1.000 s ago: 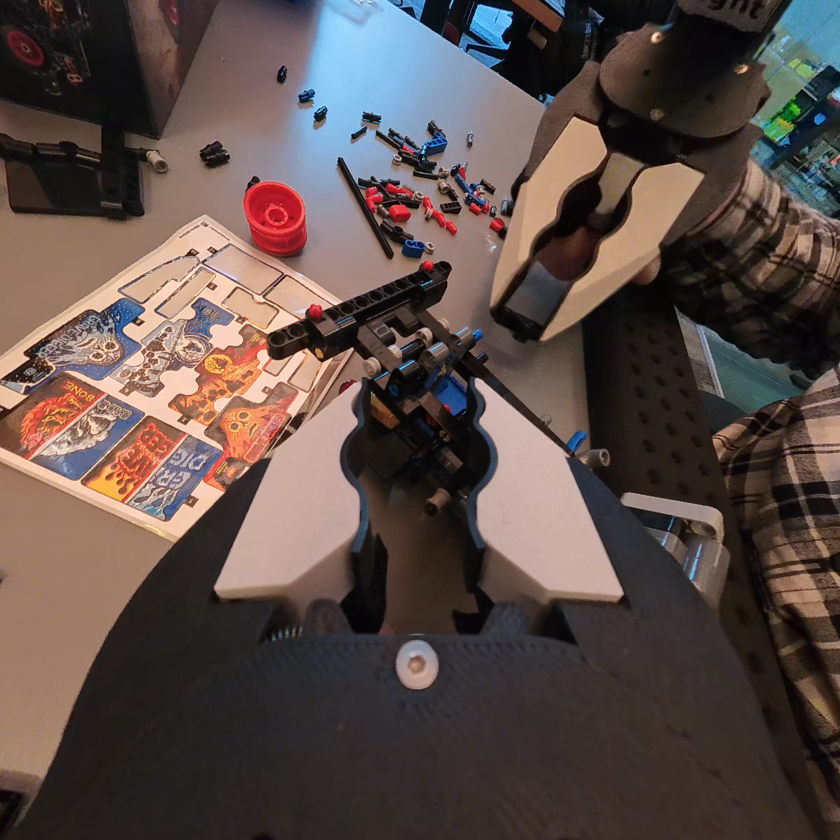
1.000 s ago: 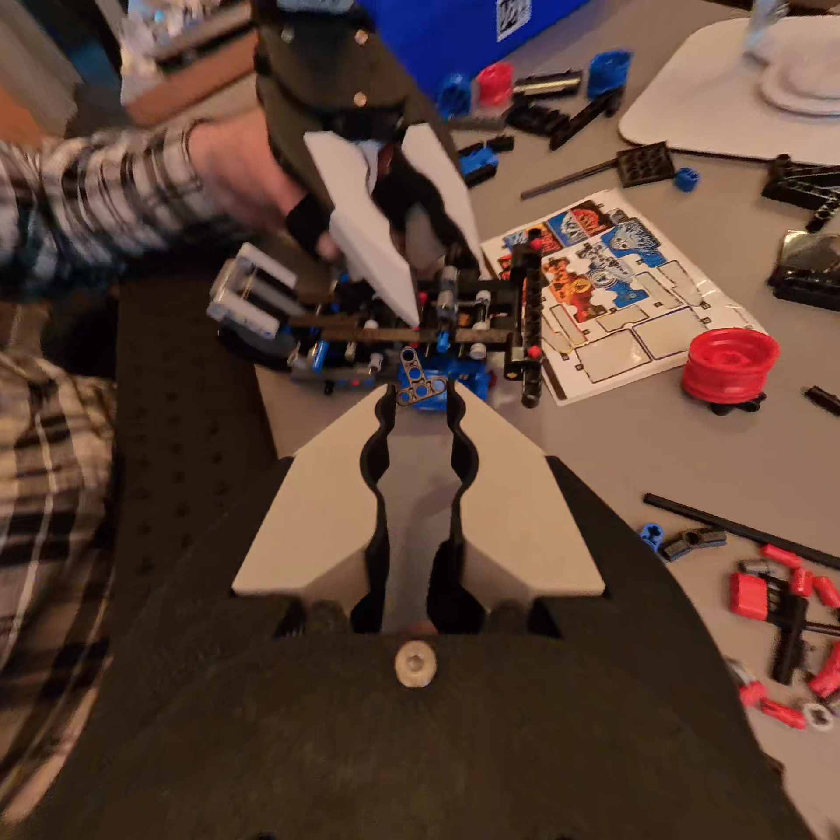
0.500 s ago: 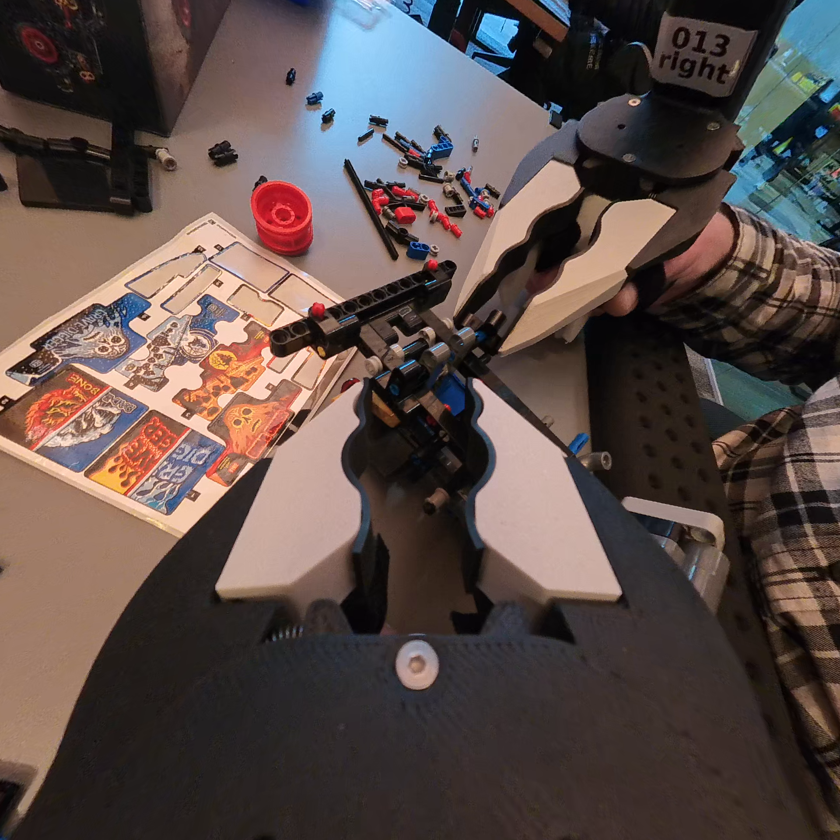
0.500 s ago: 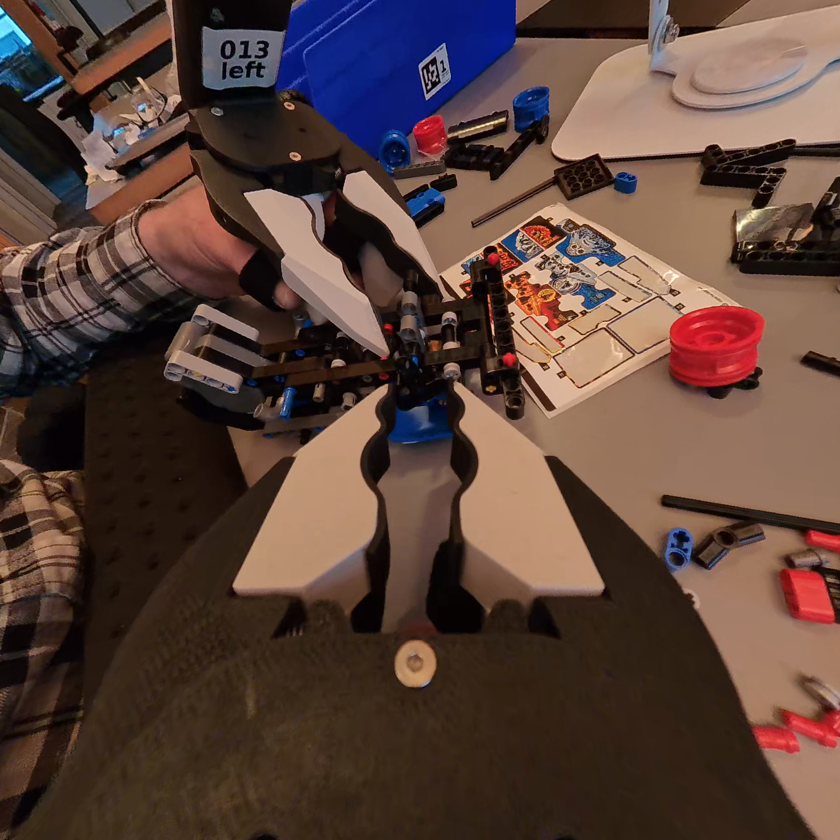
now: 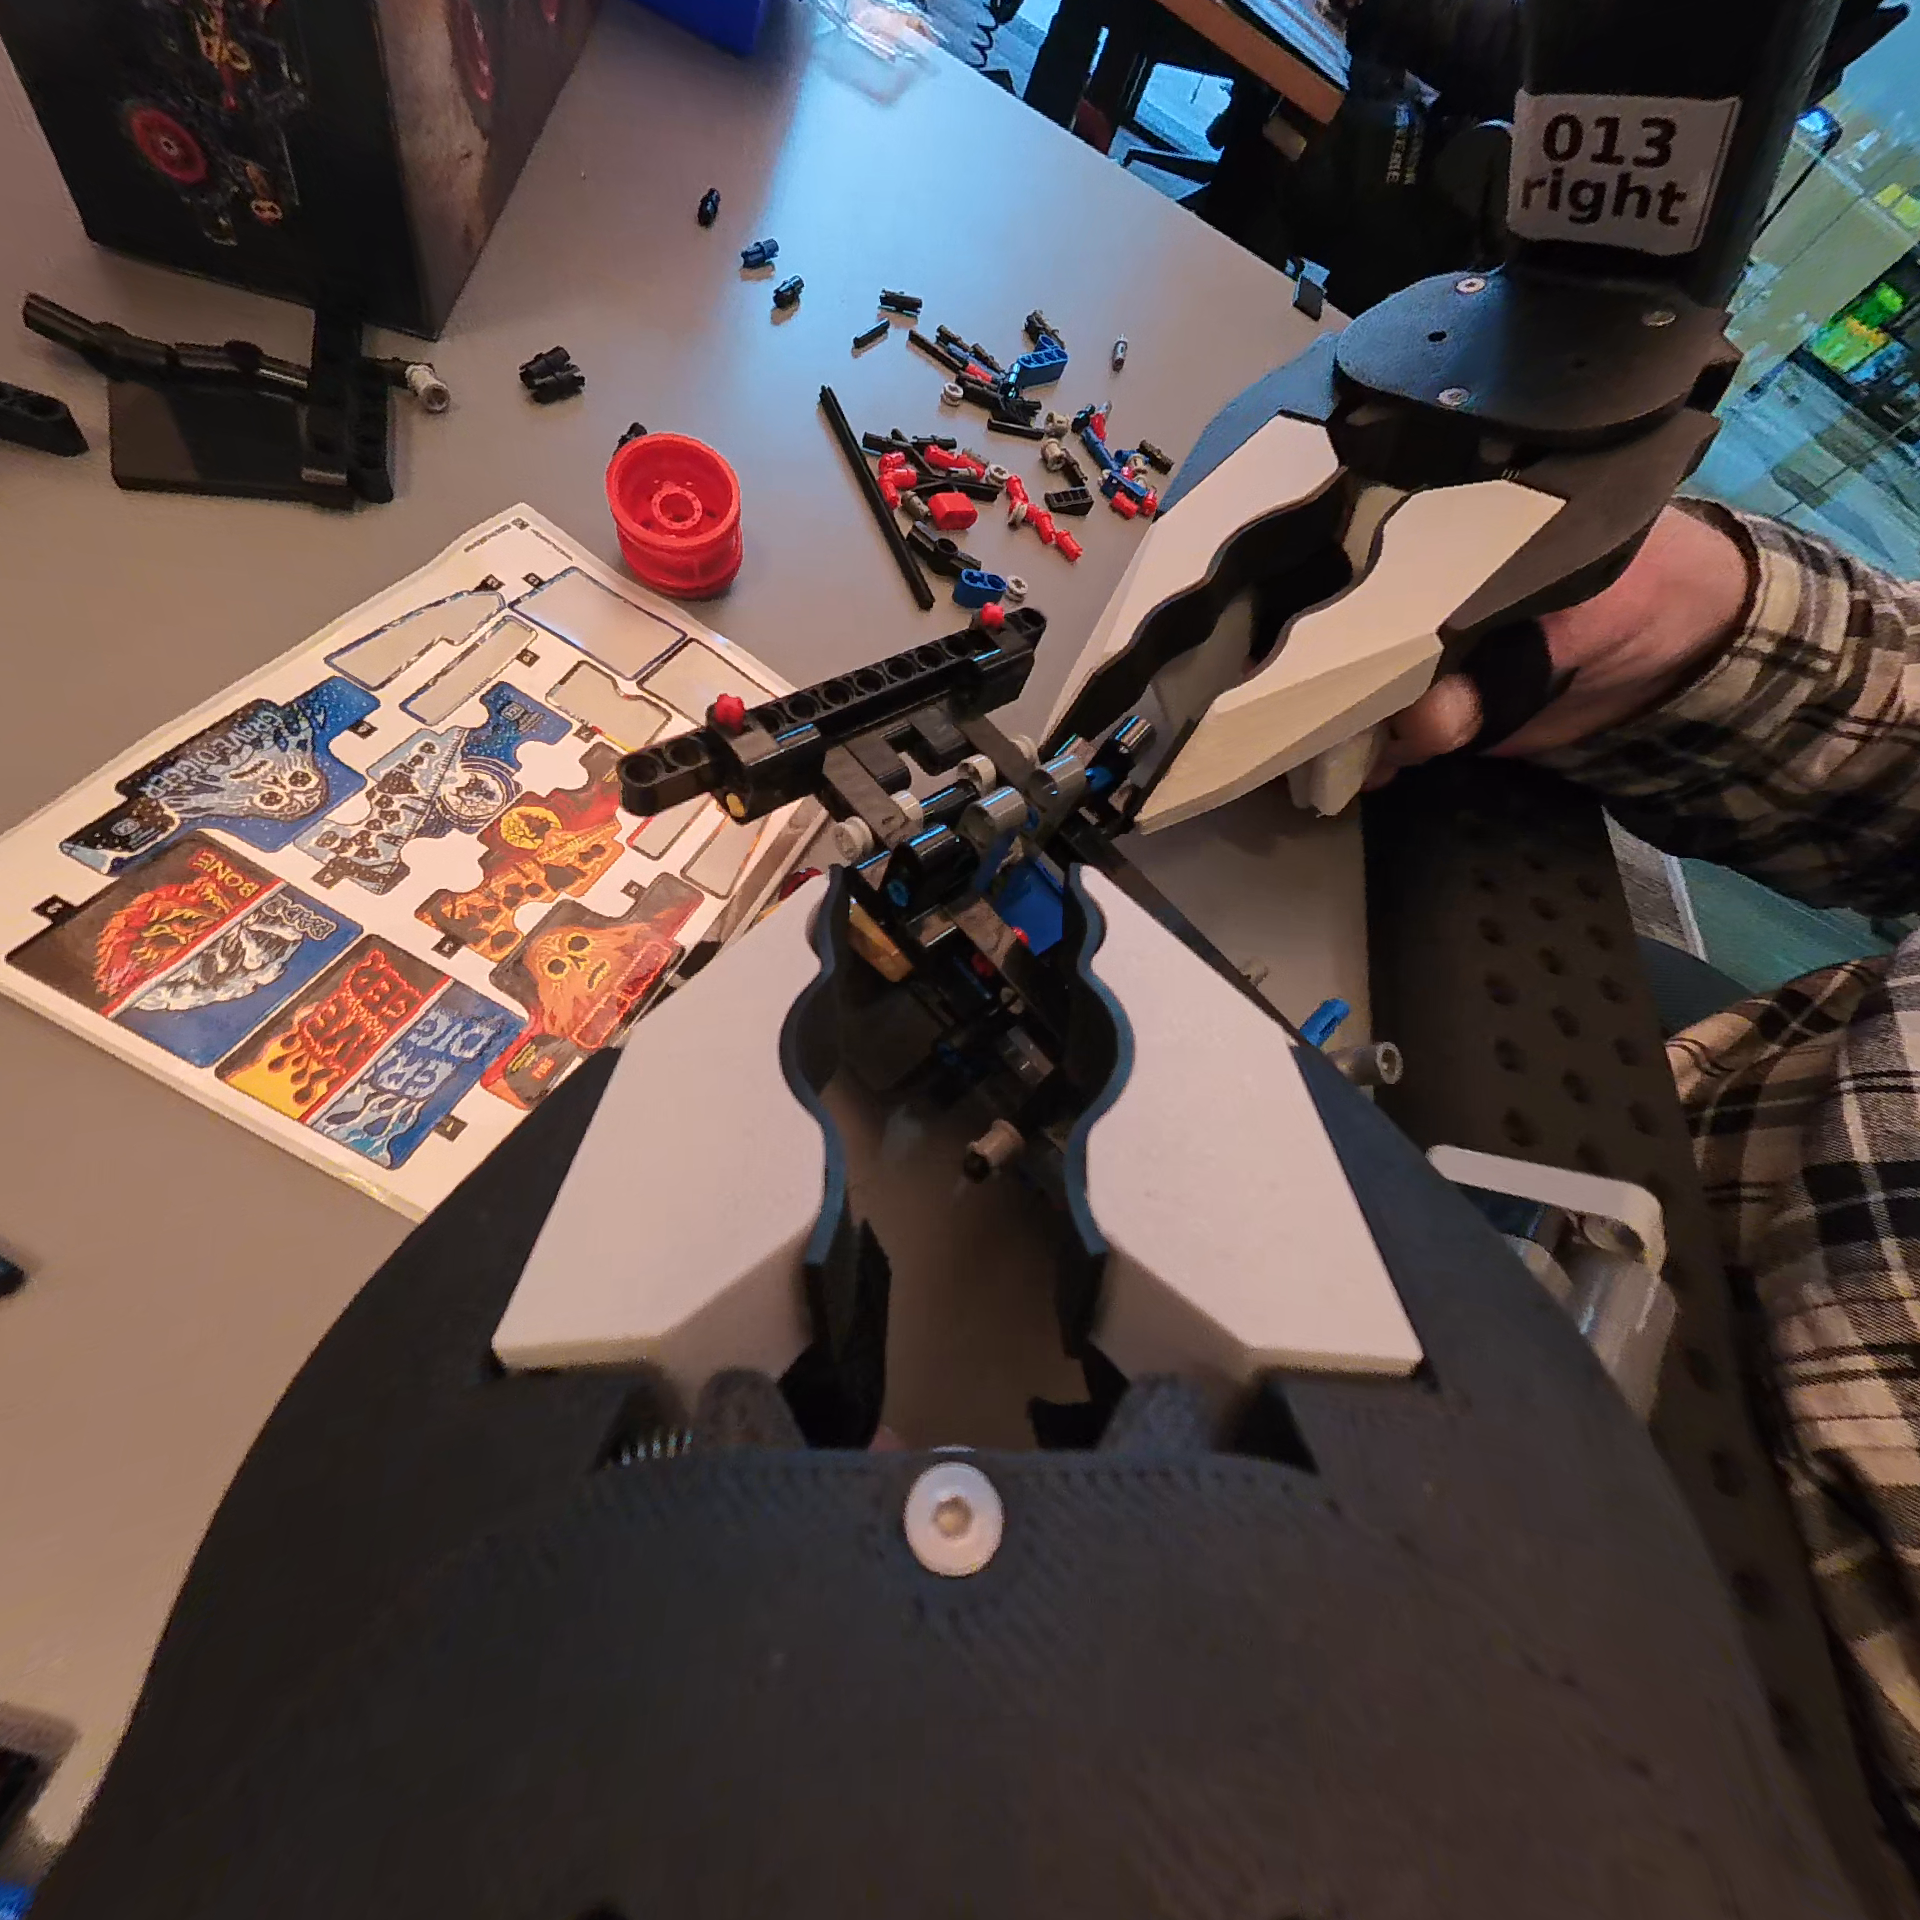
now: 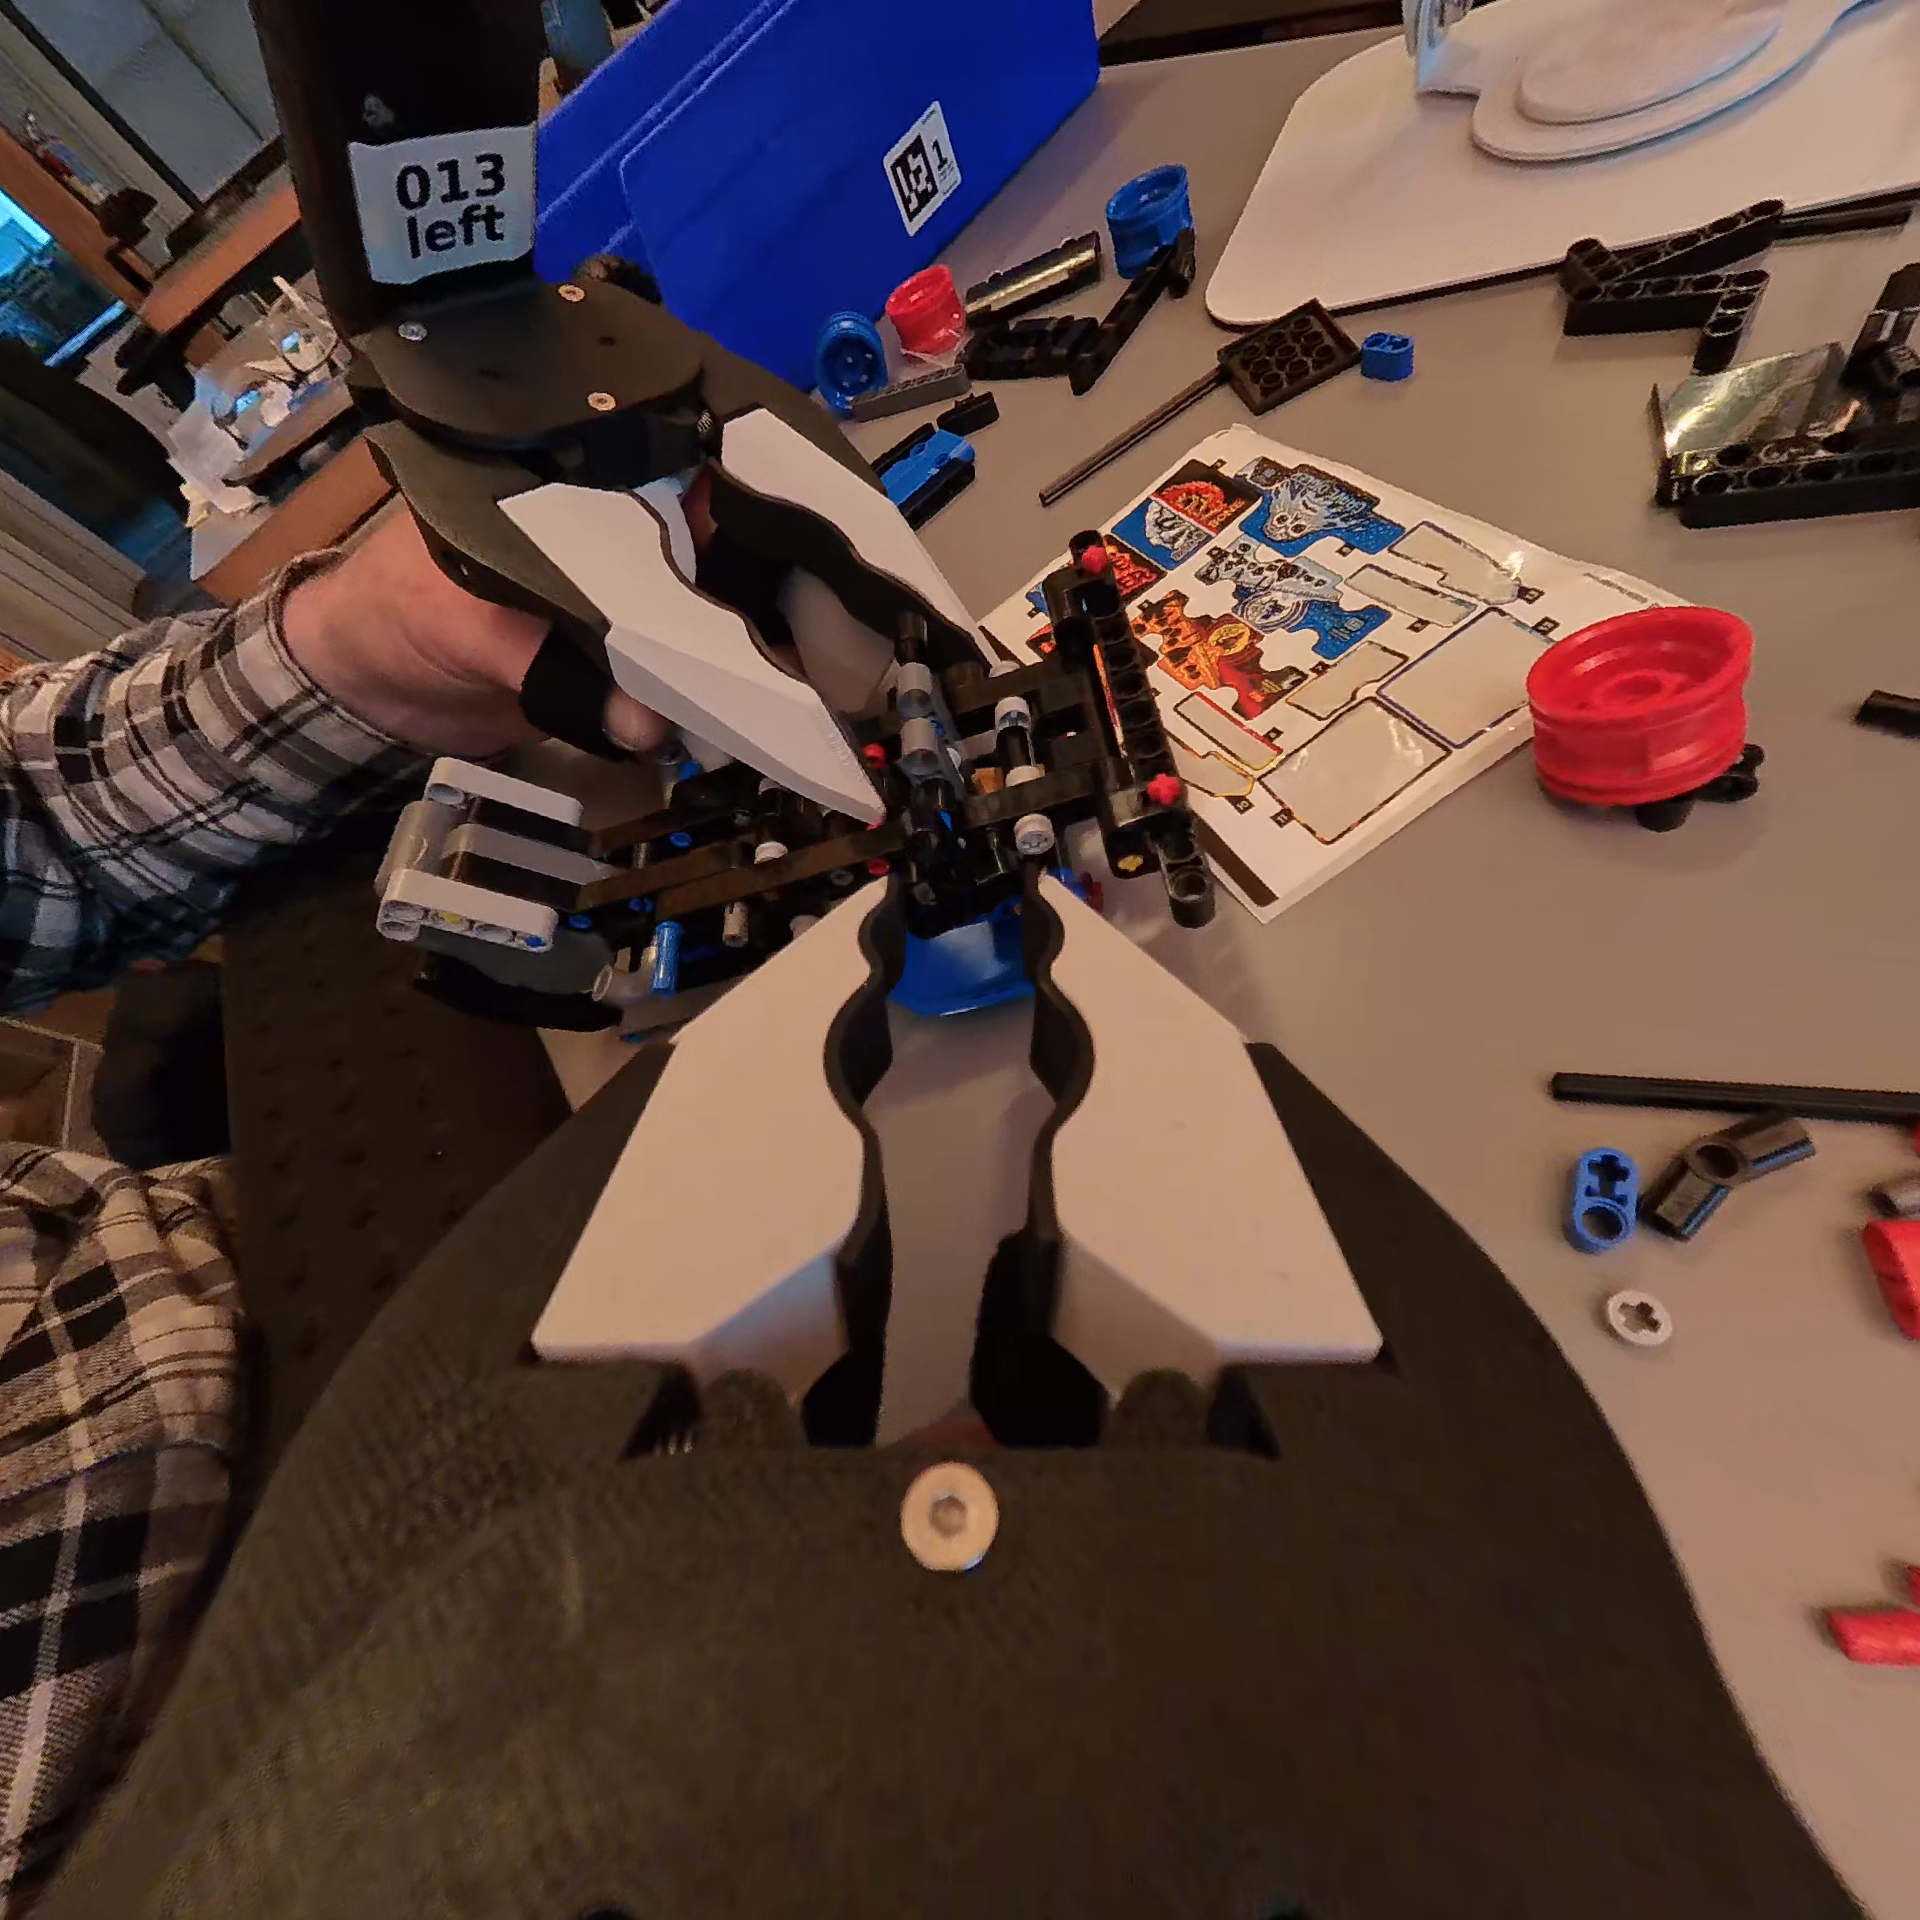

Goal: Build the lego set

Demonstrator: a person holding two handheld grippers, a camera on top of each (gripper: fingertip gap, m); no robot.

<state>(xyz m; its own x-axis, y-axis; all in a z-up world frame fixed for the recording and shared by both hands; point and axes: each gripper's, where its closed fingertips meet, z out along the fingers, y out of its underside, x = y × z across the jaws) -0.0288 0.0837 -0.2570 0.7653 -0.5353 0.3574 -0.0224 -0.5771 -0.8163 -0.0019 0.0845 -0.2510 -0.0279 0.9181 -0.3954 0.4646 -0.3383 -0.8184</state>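
The partly built black, grey and blue lego chassis is held above the table edge. My left gripper is shut on its middle; it also shows in the right wrist view, clamped on the chassis from the far side. My right gripper is nearly shut, with its tips against the chassis side above a blue part. The small dark piece it carried is hard to tell from the chassis now. In the left wrist view the right gripper touches the chassis from the right.
A sticker sheet lies under the chassis front. A red wheel, a long black axle and several small loose parts lie beyond. A dark box stands far left. A blue bin stands behind. A black perforated board is at the right. My left and right fingertips are right by each other. Both grippers' tips are roughly 11 centimeters from the red wheel. My right wrist view looks at it from another angle.
My right gripper has come in with a small dark piece between its tips and now touches the chassis side. My left gripper has kept the chassis nearly still.
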